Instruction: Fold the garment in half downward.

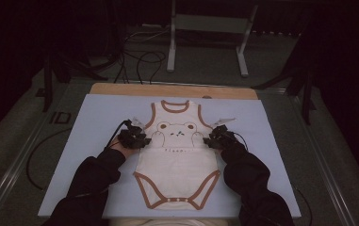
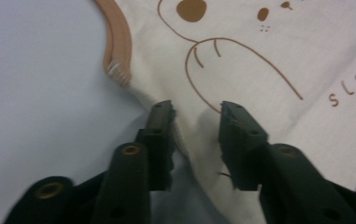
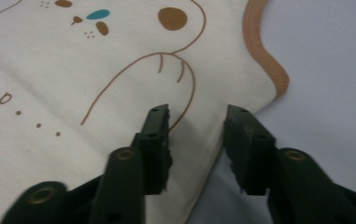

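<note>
While astride the bodysuit's (image 1: 177,155) side edges, each hand-held gripper (image 2: 196,109) (image 3: 196,114) agape, gripping nothing.

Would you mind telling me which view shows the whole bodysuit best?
The high view: the bodysuit lies flat on the blue mat, visible whole from neckline to snaps. The left gripper view shows just its side edge, an armhole trim and part of the bear print; the right gripper view shows the opposite edge likewise.

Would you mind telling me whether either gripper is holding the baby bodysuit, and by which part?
Nothing is held yet. Both the left gripper and right gripper have open jaws straddling the bodysuit's side edges, just below the armholes.
</note>
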Available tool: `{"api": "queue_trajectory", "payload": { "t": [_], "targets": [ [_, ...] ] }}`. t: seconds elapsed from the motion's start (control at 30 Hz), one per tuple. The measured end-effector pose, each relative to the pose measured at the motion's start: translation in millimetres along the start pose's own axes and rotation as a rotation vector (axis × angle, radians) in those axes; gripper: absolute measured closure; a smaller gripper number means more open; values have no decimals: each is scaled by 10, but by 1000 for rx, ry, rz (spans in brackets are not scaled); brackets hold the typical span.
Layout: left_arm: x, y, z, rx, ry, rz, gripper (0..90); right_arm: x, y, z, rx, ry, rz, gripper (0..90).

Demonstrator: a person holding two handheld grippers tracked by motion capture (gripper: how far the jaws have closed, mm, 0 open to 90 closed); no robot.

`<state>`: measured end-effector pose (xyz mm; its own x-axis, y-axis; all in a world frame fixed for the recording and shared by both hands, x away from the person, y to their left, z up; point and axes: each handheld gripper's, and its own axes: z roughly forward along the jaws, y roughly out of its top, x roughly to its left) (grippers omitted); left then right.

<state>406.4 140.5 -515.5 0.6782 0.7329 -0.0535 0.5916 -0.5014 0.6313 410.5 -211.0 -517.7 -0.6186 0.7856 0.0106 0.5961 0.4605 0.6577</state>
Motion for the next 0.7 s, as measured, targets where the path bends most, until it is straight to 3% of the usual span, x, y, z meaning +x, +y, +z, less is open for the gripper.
{"api": "queue_trajectory", "payload": {
  "t": [0.33,0.47,0.7],
  "targets": [
    [-36,70,26,32,-31,4,863,70,41,2,28,35,-46,871],
    [-43,80,24,35,-31,10,888,97,57,2,37,26,-69,890],
    [15,90,-60,14,-55,-17,894,84,54,-37,28,29,-67,894]
  ]
}}
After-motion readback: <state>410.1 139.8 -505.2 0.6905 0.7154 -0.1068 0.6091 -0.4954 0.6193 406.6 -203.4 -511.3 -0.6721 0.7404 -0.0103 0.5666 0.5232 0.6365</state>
